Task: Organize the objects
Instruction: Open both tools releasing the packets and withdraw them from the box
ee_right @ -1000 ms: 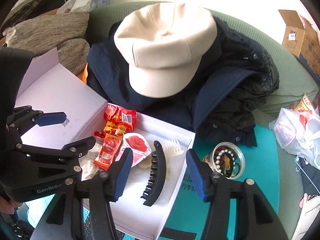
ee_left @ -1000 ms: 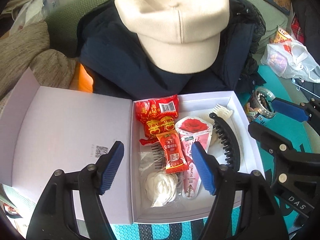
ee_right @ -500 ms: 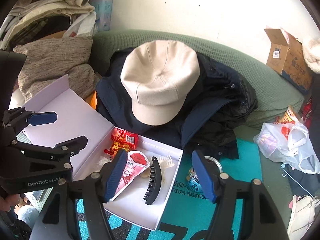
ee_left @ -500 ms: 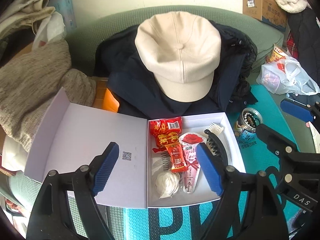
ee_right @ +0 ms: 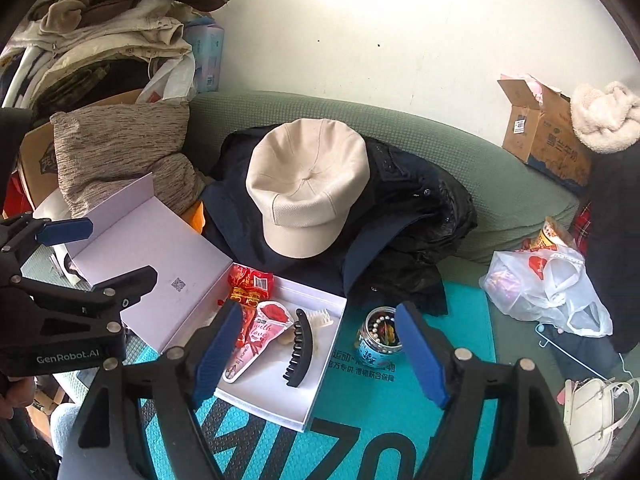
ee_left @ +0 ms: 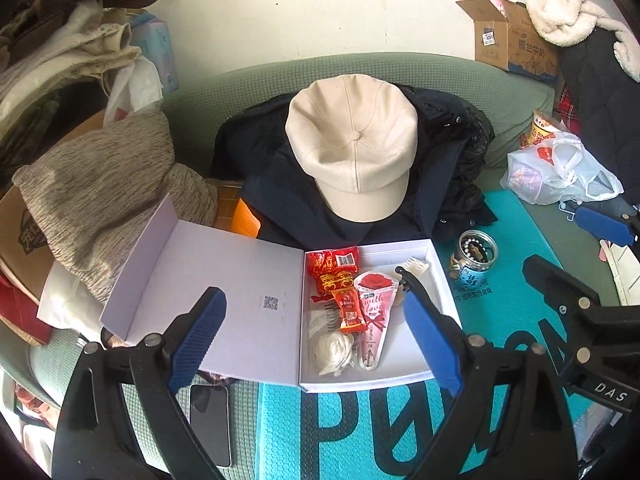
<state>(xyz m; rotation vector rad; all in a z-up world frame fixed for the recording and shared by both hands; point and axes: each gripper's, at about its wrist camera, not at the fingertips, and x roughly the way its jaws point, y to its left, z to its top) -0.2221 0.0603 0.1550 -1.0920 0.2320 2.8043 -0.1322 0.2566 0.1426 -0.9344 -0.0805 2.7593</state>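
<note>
An open white box (ee_left: 416, 368) (ee_right: 276, 396) lies on a teal mat, lid (ee_left: 224, 280) flat to the left. Inside are red snack packets (ee_left: 334, 270), a pink rose sachet (ee_left: 374, 312), a white fabric flower (ee_left: 332, 354), a black hair claw (ee_right: 300, 348) and a white comb (ee_right: 320, 316). My left gripper (ee_left: 316, 340) is open and empty, raised above the box. My right gripper (ee_right: 320, 352) is open and empty, above the box's right side. A small jar of beads (ee_right: 380, 338) (ee_left: 474, 256) stands right of the box.
A cream cap (ee_left: 352, 152) rests on a dark jacket (ee_left: 264, 168) on the green sofa behind the box. A phone (ee_left: 210, 424) lies at the front left. A white plastic bag (ee_right: 548, 292), cardboard boxes and piled clothes surround the area.
Both grippers have pulled back and up from the box, so the scene looks smaller and wider. Both stay open and empty. The box contents have not moved.
</note>
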